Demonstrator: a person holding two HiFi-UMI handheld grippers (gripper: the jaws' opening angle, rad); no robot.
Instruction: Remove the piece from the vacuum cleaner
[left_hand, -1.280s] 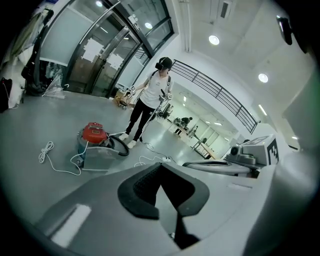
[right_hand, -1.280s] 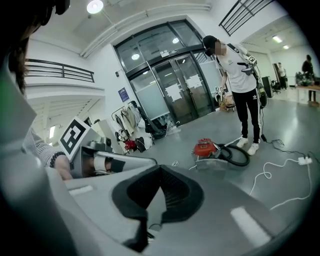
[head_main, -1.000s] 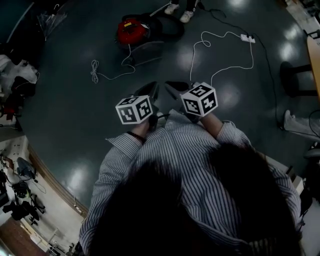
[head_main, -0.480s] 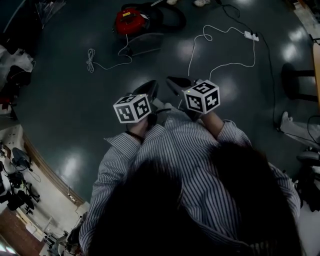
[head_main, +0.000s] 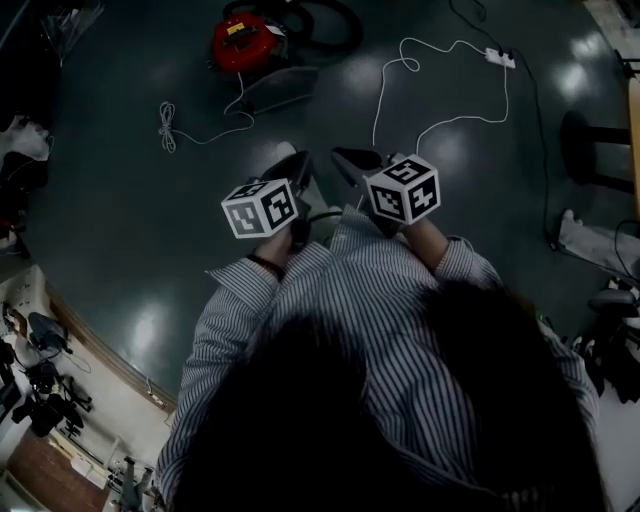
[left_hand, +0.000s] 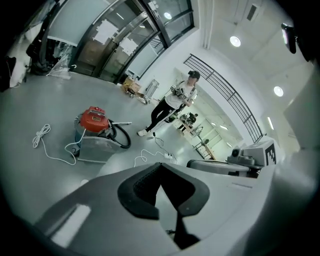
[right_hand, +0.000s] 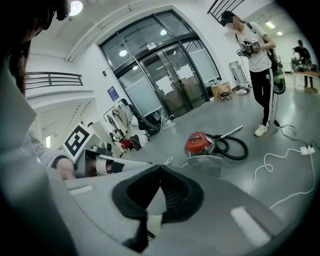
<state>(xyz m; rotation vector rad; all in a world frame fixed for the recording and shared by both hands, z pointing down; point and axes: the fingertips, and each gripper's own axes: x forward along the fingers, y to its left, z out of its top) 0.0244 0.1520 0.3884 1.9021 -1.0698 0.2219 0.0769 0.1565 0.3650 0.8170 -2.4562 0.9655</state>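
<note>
The left tool (left_hand: 160, 167) is clenched: its two dark pads meet at the tips and nothing lies between them. The right tool (right_hand: 160, 171) is clenched in the same way and is also empty. In the head view both are held out in front of a person in a striped shirt (head_main: 400, 330), side by side and near each other, each with its marker cube on top, above a glossy dark floor (head_main: 150, 230)

The vacuum cleaner (head_main: 238, 40), a small red canister, stands on the floor well ahead of both tools and apart from them, a little to the left of the left tool. A black hose (head_main: 310, 18) loops on the floor on its right side. A grey part (head_main: 280, 88) sits just in front of the canister, on the side nearer the tools; whether it touches the canister cannot be told. A thin white cord (head_main: 165, 125) runs from the vacuum cleaner and ends in a small coil further left. A second white cable (head_main: 440, 50) snakes across the floor to the right and reaches a power strip (head_main: 497, 57)

Beyond the vacuum cleaner a second person (right_hand: 257, 60) stands in a white top and dark trousers. Behind them are glass doors (right_hand: 170, 80)
</note>
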